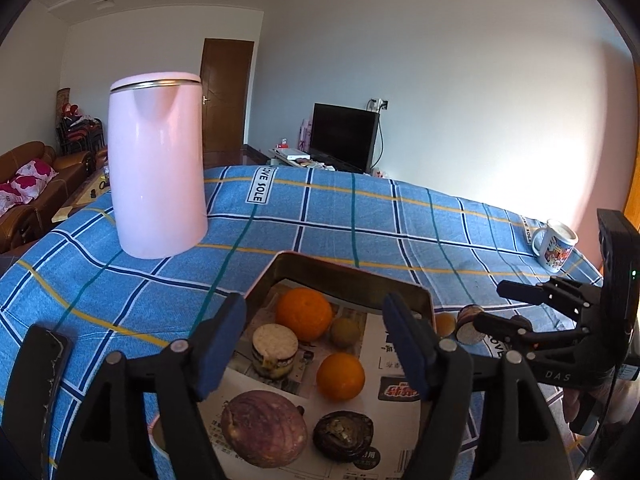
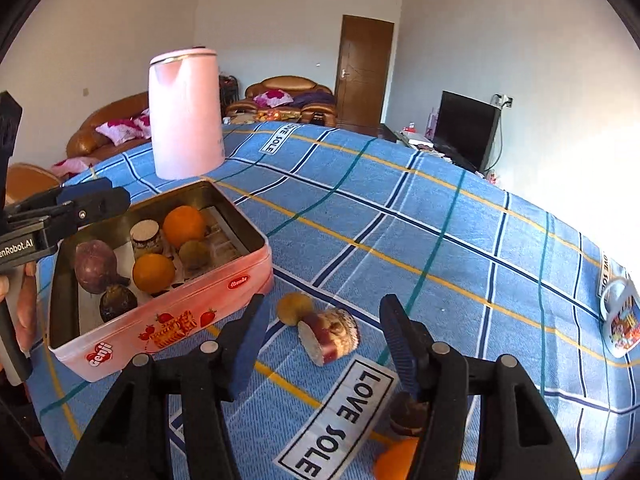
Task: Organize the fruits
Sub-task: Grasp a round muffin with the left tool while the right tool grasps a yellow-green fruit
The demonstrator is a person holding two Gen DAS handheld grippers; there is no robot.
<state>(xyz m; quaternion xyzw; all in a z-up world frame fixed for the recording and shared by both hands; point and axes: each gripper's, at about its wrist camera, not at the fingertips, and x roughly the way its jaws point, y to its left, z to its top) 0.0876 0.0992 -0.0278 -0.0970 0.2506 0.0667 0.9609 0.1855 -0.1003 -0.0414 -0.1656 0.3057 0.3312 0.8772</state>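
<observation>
Pink and strawberry-printed, the tin [image 2: 168, 320] is sitting on the checked cloth [image 2: 440, 240] with its long axis running toward the kettle [image 2: 186, 116] — holding two oranges [image 2: 184, 226], one kiwi [image 2: 194, 254] — while left gripper [image 1: 316, 344] and right gripper [image 2: 324, 340] are hovering apart, gripping nothing.

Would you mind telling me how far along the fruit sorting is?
Done: the tin holds two oranges, a kiwi and other pieces. In hand: nothing; the left gripper and right gripper are open. Left: a small yellow fruit and a cut piece on the tablecloth.
</observation>
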